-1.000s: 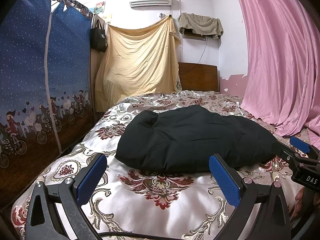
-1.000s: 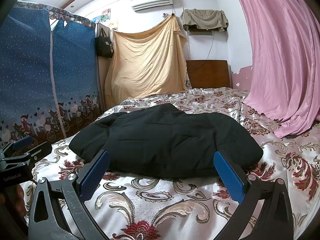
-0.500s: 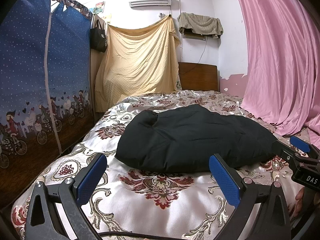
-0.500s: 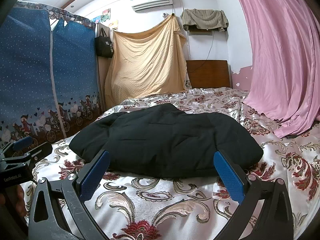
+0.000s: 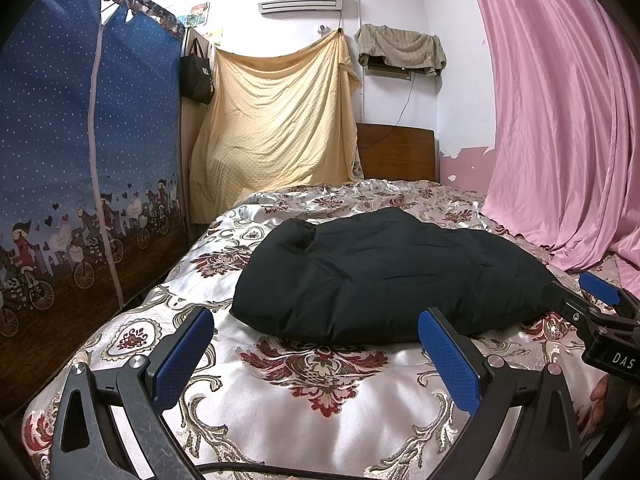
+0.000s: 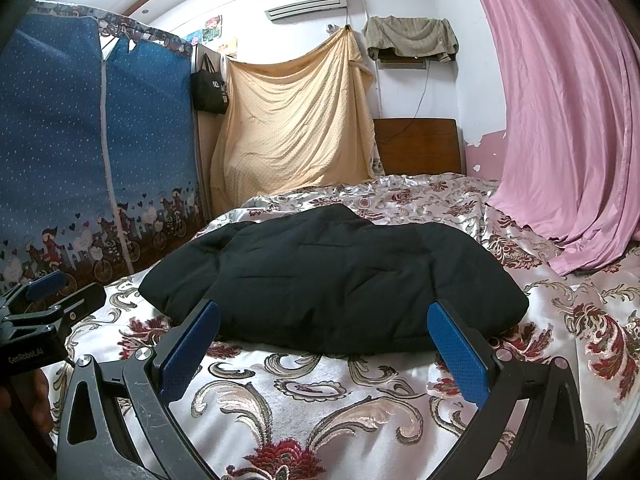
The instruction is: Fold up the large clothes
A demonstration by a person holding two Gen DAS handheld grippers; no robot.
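A bed covered by a glossy cream floral bedspread (image 5: 320, 396) is seen, flanked by a blue printed fabric wardrobe (image 5: 80, 160) and a pink curtain (image 5: 560, 120). A bulky black quilted jacket (image 5: 384, 276) is laid folded at its middle. The left gripper (image 5: 316, 354) and right gripper (image 6: 324, 342) are held spread wide and empty, short of it. A hanging black bag's (image 6: 210, 90) white lettering is resolved only in the right view.

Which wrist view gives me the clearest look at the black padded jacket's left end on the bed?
The left wrist view: the black padded jacket shows its rounded left end and a dark fold opening there. The right wrist view shows the jacket more centred, its left end flatter and partly behind a blue finger pad.
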